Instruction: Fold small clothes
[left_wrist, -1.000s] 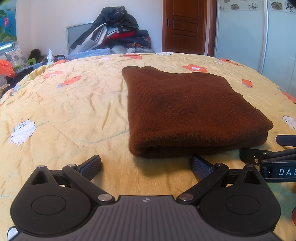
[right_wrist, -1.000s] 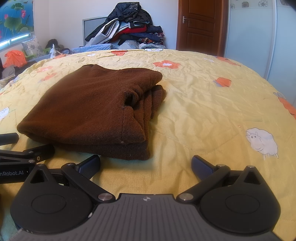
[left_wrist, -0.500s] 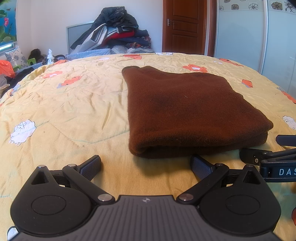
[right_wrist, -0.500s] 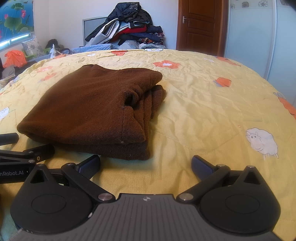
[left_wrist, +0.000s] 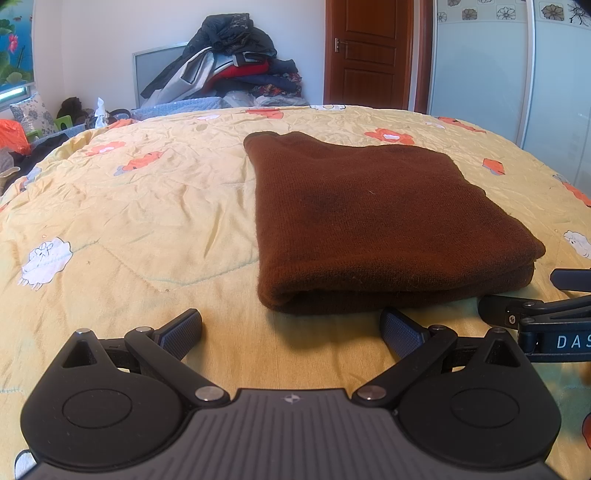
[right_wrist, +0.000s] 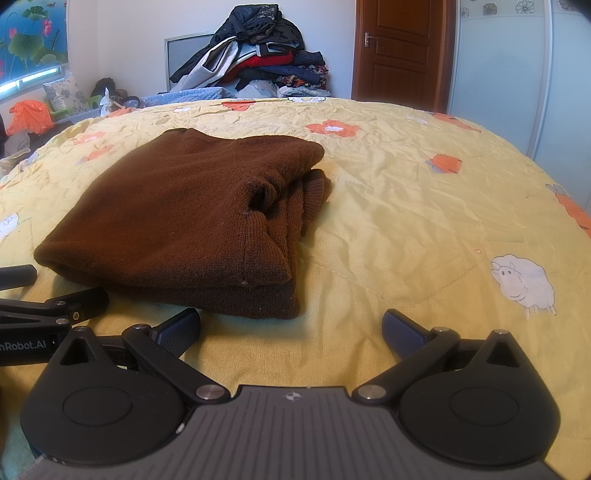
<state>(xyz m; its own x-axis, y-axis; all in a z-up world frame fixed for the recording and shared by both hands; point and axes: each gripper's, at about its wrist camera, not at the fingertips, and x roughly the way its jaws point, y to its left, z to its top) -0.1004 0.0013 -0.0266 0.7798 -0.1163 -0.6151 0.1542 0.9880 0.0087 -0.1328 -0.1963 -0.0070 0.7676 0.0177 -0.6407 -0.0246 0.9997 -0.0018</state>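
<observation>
A brown knitted garment (left_wrist: 380, 221) lies folded into a thick rectangle on the yellow bedspread (left_wrist: 147, 221). My left gripper (left_wrist: 291, 326) rests open just short of its near folded edge, with nothing between the fingers. In the right wrist view the same garment (right_wrist: 184, 218) shows its stacked layers and a ribbed cuff at the right side. My right gripper (right_wrist: 291, 326) is open and empty, low over the bedspread (right_wrist: 424, 221), in front of the garment's near right corner. Each gripper appears at the edge of the other's view.
A heap of mixed clothes (left_wrist: 236, 70) is piled against the far wall behind the bed. A wooden door (left_wrist: 369, 55) and a sliding wardrobe (left_wrist: 487, 66) stand at the back right. Cushions and an orange bag (right_wrist: 31, 116) lie at the left.
</observation>
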